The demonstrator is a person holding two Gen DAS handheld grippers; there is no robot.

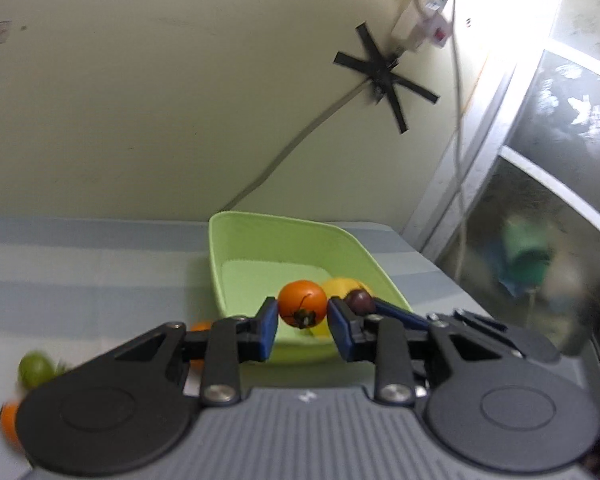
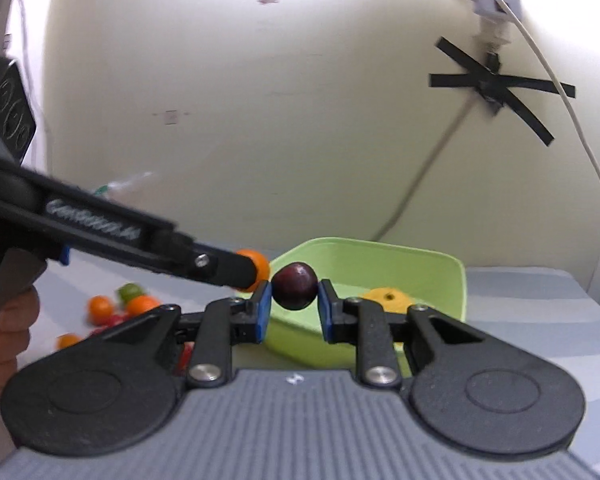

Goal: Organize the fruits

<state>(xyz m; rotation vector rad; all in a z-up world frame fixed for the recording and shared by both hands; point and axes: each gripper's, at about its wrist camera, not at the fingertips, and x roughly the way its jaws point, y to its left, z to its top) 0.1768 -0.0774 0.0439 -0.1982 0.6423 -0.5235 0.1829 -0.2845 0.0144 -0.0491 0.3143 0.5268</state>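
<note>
Gripping: L claw (image 1: 302,320) tomato (image 1: 302,303), R claw (image 2: 293,306) plum (image 2: 295,286), prob. above bin (image 2: 456,280) rim.

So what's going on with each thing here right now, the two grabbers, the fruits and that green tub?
Left gripper: shut on the orange fruit, held in the air.
Right gripper: shut on the dark plum, held in the air.
Green tub: on the table, open.
Yellow fruit: lying inside the tub.
Loose fruits: lying on the table, outside the tub.
</note>
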